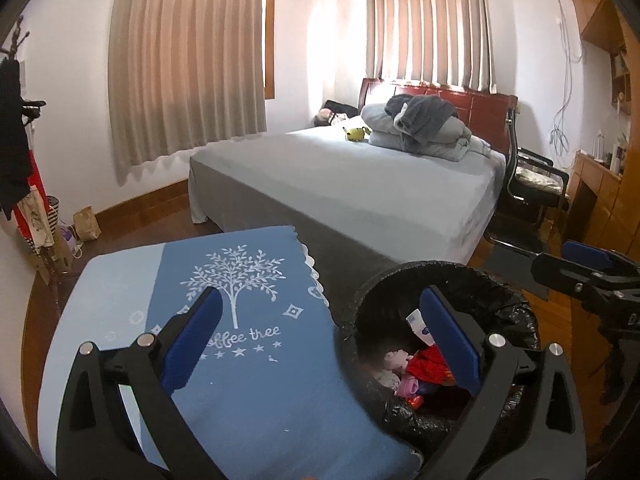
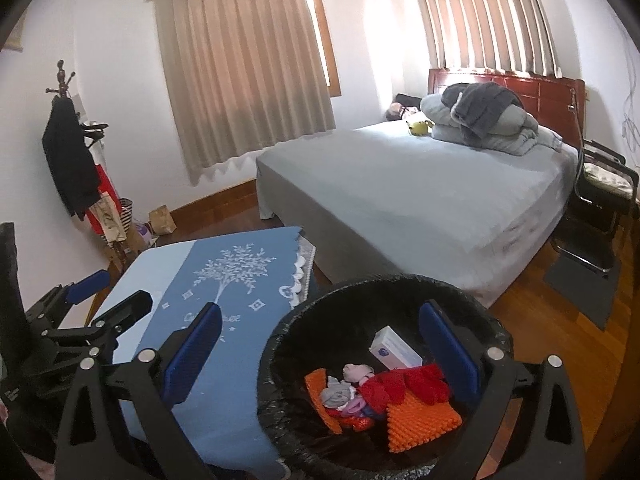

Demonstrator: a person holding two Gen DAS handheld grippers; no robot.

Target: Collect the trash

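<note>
Low in the right half of both wrist views stands the round bin lined with a black plastic bag [image 2: 400, 284], set just beside the surface covered by a blue cloth printed with a white tree [image 2: 224, 400]. Inside the bin lies the collected trash: an orange knobbly mat [image 2: 420, 420], a red crumpled piece [image 2: 404, 386], a white box with a blue mark [image 2: 394, 346], and small pink and grey scraps [image 2: 348, 384]. From the left wrist view the same bin [image 1: 500, 300] shows a white tube or box end [image 1: 418, 322] and red and pink bits, partly hidden behind a blue pad.

The left gripper [image 1: 320, 336] hangs with its jaws released wide, one blue pad over the cloth and the other over the bin's mouth, nothing between them. The right gripper [image 2: 320, 344] is likewise spread wide and grasps nothing, its left pad over the cloth and its right pad above the trash. Each gripper also appears at the edge of the other's view.

Across the upper middle of the frames lies a bed with a pale grey-blue sheet [image 2: 400, 200], carrying folded grey bedding [image 2: 484, 120].
</note>
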